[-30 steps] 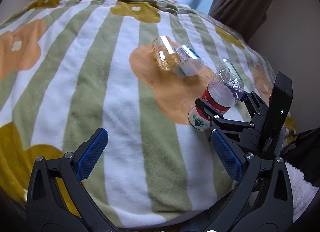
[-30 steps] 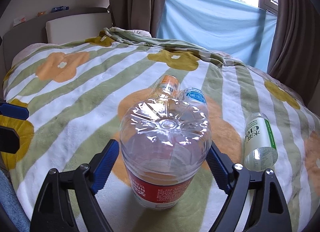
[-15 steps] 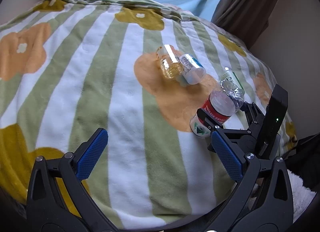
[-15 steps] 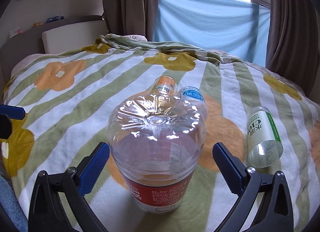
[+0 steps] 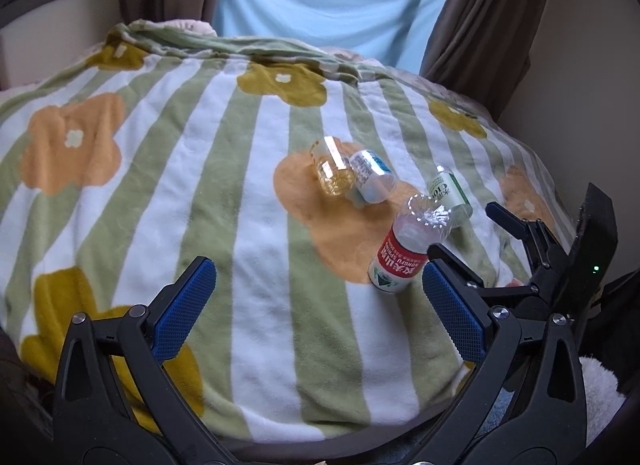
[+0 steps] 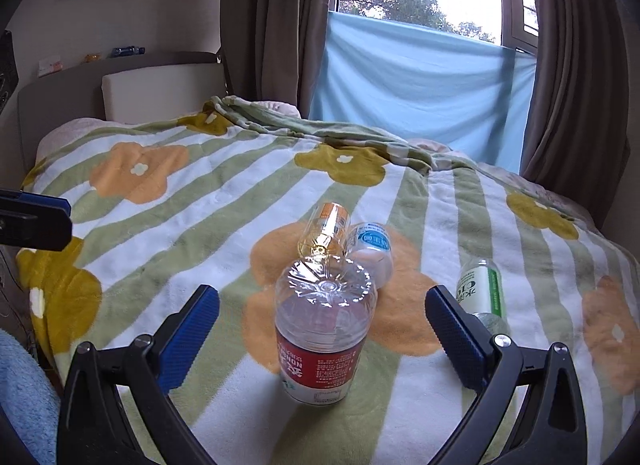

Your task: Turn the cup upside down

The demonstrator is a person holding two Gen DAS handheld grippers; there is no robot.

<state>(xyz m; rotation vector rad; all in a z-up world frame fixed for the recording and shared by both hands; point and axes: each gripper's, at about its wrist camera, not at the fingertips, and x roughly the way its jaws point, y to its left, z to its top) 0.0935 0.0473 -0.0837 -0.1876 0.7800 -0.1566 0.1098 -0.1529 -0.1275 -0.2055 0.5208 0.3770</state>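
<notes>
A clear plastic cup with a red label (image 6: 324, 337) stands mouth down and base up on the striped blanket (image 6: 200, 225), tilted slightly. My right gripper (image 6: 322, 301) is open, its blue pads well clear of the cup on both sides. In the left wrist view the same cup (image 5: 404, 249) stands at the right, with the right gripper (image 5: 466, 231) just behind it. My left gripper (image 5: 316, 277) is open and empty, hovering over the blanket's near edge to the left of the cup.
An amber cup (image 5: 332, 173) and a clear blue-labelled cup (image 5: 374, 177) lie together beyond the red-labelled cup. A green-labelled bottle (image 6: 482, 293) lies to its right. A blue sheet (image 6: 420, 81) and curtains hang behind the bed, and a headboard (image 6: 120, 81) stands at the left.
My right gripper has opened wider and drawn back from the red-labelled cup, which stays standing base up. The left gripper has tilted up and pulled back slightly.
</notes>
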